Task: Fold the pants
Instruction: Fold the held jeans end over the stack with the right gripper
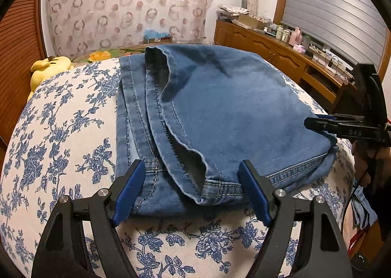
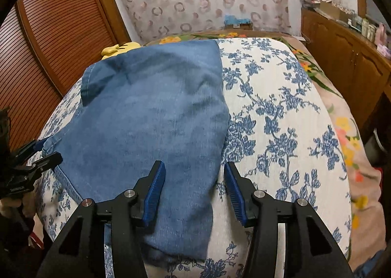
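Note:
The blue denim pants (image 1: 232, 116) lie folded on a white bedspread with blue flowers (image 1: 61, 131). In the left wrist view the leg hems and stitched edges face me. My left gripper (image 1: 193, 190) is open, its blue pads either side of the near hem edge, holding nothing. In the right wrist view the pants (image 2: 151, 116) lie as a flat folded stack. My right gripper (image 2: 193, 192) is open, straddling the near right edge of the denim. The right gripper also shows in the left wrist view (image 1: 310, 122) at the right edge of the pants. The left gripper shows at the left of the right wrist view (image 2: 48, 153).
A yellow plush toy (image 1: 48, 67) lies at the bed's far left. A wooden cabinet with bottles and boxes (image 1: 281, 43) runs along the right wall. A louvred wooden door (image 2: 61, 21) stands on the left. A floral blanket (image 2: 347, 136) lies beside the bedspread.

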Action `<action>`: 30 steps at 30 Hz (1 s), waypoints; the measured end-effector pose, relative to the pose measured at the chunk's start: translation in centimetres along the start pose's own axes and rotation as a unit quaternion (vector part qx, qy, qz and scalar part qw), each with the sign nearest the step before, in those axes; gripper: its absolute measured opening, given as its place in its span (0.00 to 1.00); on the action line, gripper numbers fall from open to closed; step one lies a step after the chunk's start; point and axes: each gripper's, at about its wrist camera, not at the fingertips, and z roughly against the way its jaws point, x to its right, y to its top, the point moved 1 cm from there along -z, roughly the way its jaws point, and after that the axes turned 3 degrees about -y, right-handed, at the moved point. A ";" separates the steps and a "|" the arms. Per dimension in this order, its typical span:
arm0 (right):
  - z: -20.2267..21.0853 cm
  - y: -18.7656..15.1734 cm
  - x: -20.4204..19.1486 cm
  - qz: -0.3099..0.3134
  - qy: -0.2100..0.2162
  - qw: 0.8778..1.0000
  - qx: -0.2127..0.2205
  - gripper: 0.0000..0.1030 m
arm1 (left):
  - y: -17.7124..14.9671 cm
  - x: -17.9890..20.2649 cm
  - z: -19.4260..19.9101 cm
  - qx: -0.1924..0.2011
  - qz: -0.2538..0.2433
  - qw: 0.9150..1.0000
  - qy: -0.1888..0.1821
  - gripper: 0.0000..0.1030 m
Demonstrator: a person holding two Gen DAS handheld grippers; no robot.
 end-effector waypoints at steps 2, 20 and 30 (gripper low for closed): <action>0.1 -0.2 0.1 -0.004 0.006 1.000 -0.003 0.51 | -0.1 0.0 0.0 -0.001 0.001 1.000 -0.001 0.77; 4.6 0.4 -2.7 0.016 0.044 0.996 0.075 0.08 | -0.6 -0.9 1.2 0.005 0.010 1.000 0.001 0.77; 7.9 2.5 -7.9 0.075 0.085 0.985 0.126 0.07 | -1.3 -3.7 4.1 0.024 0.033 0.999 0.028 0.77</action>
